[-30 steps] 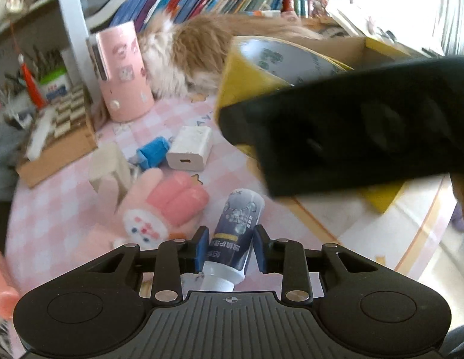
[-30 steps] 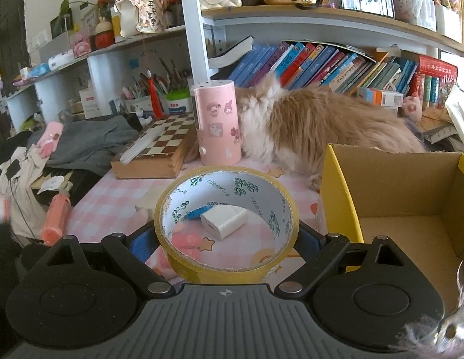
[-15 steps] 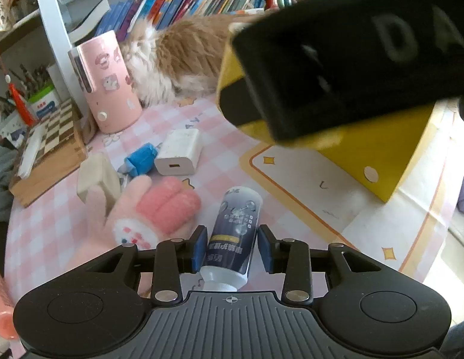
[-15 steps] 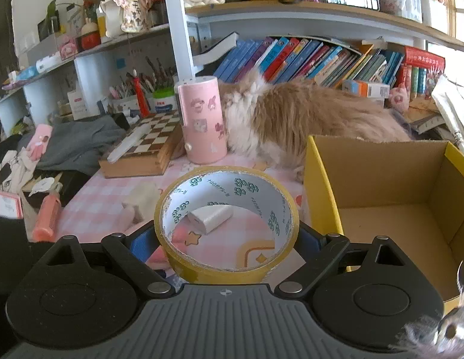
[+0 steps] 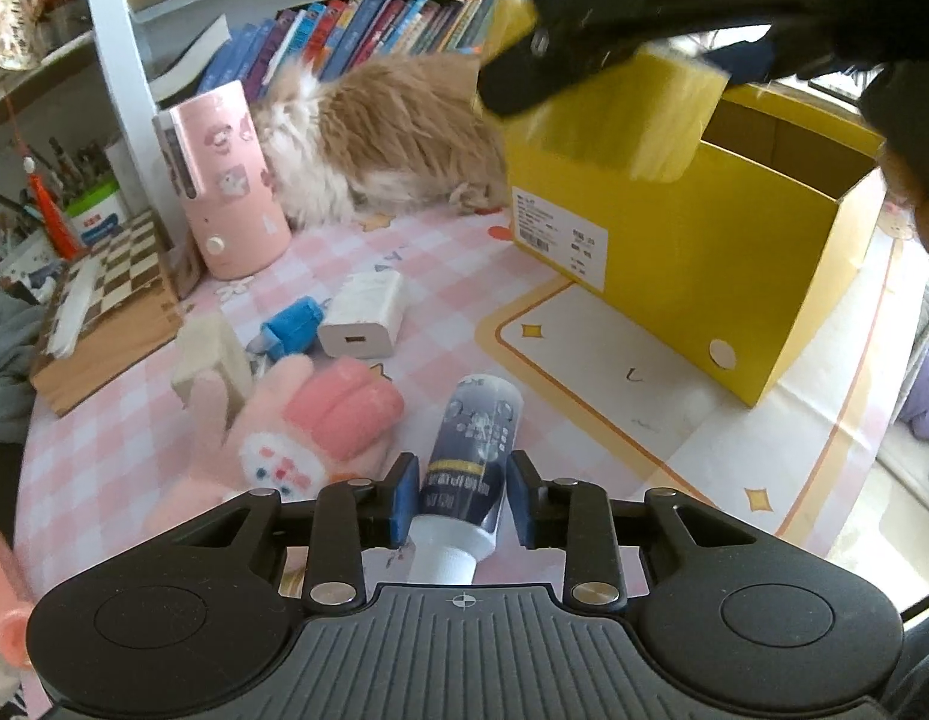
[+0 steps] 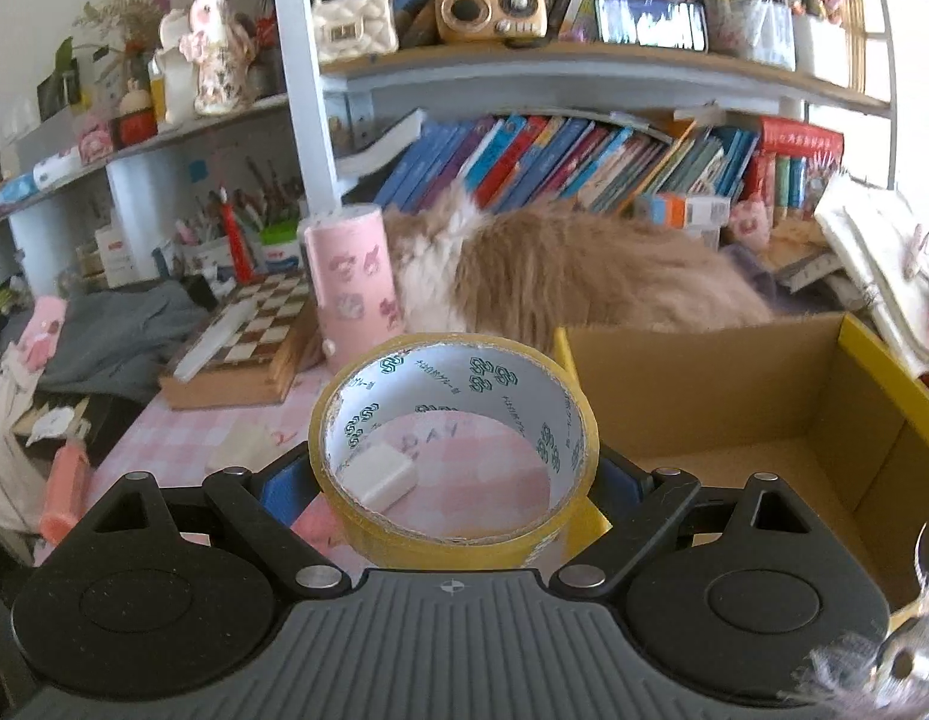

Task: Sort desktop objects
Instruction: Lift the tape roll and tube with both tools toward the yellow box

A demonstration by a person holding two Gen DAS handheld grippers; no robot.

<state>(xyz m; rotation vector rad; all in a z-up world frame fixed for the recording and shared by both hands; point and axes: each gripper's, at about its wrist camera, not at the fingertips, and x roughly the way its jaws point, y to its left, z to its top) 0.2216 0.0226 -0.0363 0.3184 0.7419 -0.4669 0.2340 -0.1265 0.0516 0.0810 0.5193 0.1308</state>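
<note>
The right gripper point(image 6: 455, 474) grasps a yellow tape roll point(image 6: 453, 450) above the yellow box point(image 6: 734, 396) near its left rim. The left gripper point(image 5: 461, 501) clenches a dark tube point(image 5: 470, 456) over the pink tablecloth point(image 5: 440, 276).

There was one yellow cardboard box point(image 5: 692, 252), one roll of yellow tape point(image 6: 453, 444), one dark tube with a white cap point(image 5: 467, 456), one white charger block point(image 5: 362, 324), one blue plug point(image 5: 290, 327), one pink plush glove point(image 5: 308, 426), one beige block point(image 5: 209, 354), one pink cylinder point(image 5: 227, 180), one chessboard box point(image 5: 107, 312) and one fluffy cat point(image 5: 392, 138). Two grippers were in view: the left gripper point(image 5: 462, 498) and the right gripper point(image 6: 455, 480). The books on the shelf were too many to count.
</note>
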